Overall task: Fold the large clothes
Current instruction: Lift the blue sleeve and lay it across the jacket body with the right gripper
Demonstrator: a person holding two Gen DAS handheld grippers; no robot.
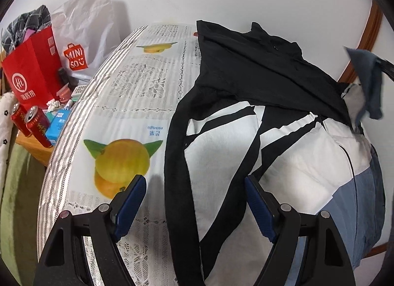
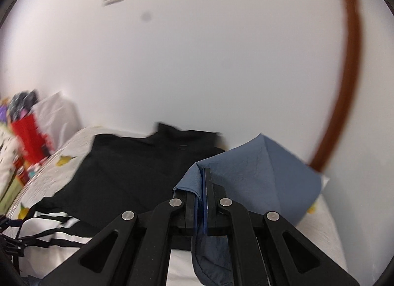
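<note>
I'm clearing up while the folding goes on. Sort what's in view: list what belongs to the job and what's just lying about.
Part of the job:
- jacket spread on the table
- blue sleeve pinched in the right gripper
- left gripper, open above the jacket

Lying about:
- red bag
- white bag
- red cans
- blue carton

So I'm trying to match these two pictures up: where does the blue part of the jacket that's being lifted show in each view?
Left wrist view: the blue fabric hangs at the far right edge, above the jacket, pinched by the right tongs.
Right wrist view: it fills the lower centre-right, clamped between the shut tongs.
Shared landmark: the red bag, at the left in both.
</note>
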